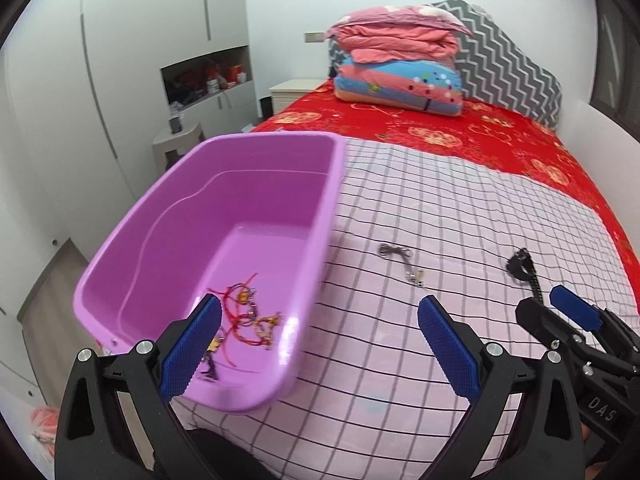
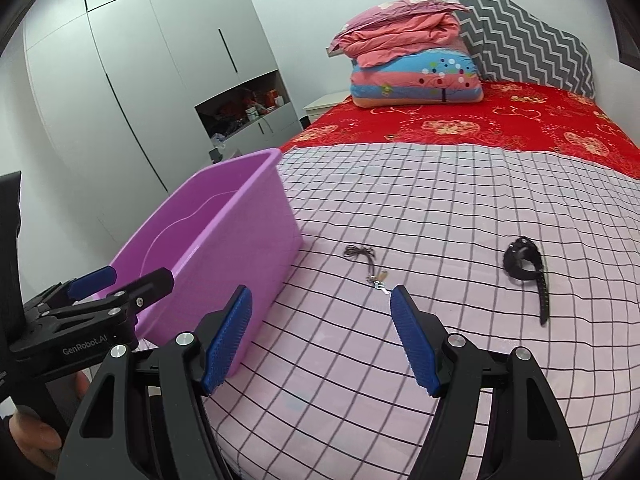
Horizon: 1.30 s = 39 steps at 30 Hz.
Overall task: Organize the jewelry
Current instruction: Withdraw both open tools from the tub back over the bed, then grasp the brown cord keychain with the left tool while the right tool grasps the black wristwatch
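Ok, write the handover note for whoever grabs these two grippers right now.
Left gripper: open, empty, hovering by the purple tub's near end.
Right gripper: open, empty, over the checked sheet, pointed toward the cord necklace.
Purple tub: on the bed's left side, holding a tangle of red string bracelets.
Done: the bracelets are in the tub.
Left: cord necklace with small metal charms lies on the sheet just right of the tub; black wristwatch lies farther right. Both go in the tub.
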Each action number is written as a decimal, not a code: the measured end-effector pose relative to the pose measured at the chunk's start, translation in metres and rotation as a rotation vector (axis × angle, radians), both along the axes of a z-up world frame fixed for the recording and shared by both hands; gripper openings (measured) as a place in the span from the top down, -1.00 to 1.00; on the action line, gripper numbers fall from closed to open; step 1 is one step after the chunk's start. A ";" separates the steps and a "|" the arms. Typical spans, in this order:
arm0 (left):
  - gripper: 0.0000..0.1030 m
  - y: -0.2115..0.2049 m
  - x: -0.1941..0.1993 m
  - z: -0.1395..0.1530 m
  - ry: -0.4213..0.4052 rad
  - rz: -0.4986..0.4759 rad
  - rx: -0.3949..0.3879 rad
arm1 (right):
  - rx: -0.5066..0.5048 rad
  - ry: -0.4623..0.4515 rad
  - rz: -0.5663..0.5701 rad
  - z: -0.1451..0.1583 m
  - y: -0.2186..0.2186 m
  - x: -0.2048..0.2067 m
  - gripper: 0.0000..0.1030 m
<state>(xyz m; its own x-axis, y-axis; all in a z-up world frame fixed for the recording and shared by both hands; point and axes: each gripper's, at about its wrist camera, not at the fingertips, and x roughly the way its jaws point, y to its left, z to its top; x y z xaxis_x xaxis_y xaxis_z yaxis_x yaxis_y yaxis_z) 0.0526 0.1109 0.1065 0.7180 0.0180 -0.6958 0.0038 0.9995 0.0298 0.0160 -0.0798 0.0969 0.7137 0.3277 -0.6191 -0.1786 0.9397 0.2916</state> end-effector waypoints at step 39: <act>-0.88 -0.116 0.154 -0.157 0.169 -0.007 -0.009 | -0.110 0.146 -0.378 -0.150 -0.224 0.123 -0.33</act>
